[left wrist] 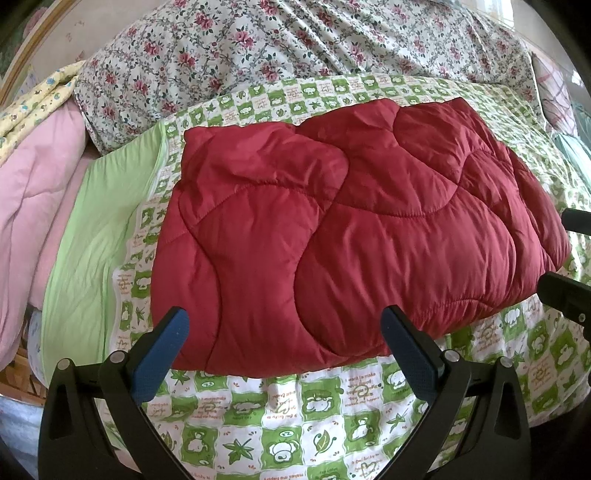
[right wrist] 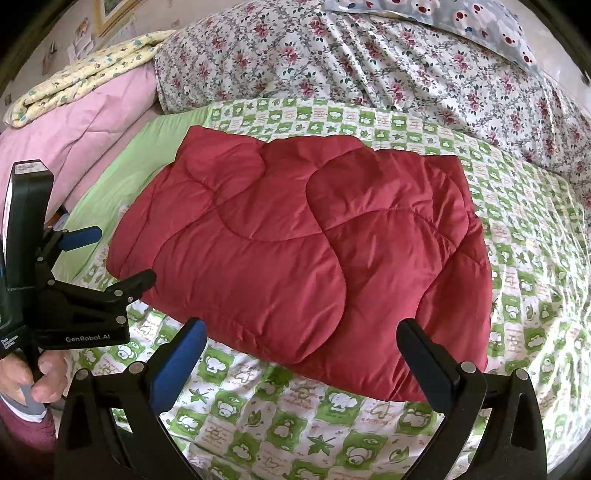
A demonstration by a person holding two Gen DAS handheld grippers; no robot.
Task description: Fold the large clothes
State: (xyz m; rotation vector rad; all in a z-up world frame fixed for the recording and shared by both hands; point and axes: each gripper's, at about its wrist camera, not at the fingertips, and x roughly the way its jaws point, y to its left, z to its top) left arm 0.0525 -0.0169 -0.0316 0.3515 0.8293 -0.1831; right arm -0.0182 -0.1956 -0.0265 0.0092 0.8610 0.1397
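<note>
Far left: pink quilt (right wrist: 88, 129) bunched against the bed's left side, with a yellow patterned blanket (right wrist: 85, 70) lying on top of it. Just right of these, a plain green strip (left wrist: 92, 229) borders the green-and-white checked sheet (right wrist: 295, 424).

Left gripper (left wrist: 284, 332): jaws spread wide, holding nothing. Its blue-padded fingertips (left wrist: 173, 332) sit at the near edge of the red quilted garment (left wrist: 351, 229); whether they touch it cannot be told. In the right wrist view the left gripper (right wrist: 110, 254) shows side-on at the garment's left edge, held by the person's left hand (right wrist: 40, 380).

Centre: the red quilted garment lies folded into a thick rectangle, flat on the checked sheet. Left edge fairly straight, close to the green strip. Near edge rounded and puffy. Far edge runs parallel to the floral bedding (right wrist: 369, 62), with a band of checked sheet between them.

Right gripper (right wrist: 301, 343): jaws spread wide, holding nothing, at the garment's near edge towards its right corner. Its black fingers (left wrist: 565, 291) enter the left wrist view at the right border.

Right of the garment: open checked sheet out to the bed's right edge. Near side: a broad band of bare sheet between the garment and the front of the bed. Far right rear: a grey pillow with animal faces (right wrist: 480, 22) on the floral bedding.
</note>
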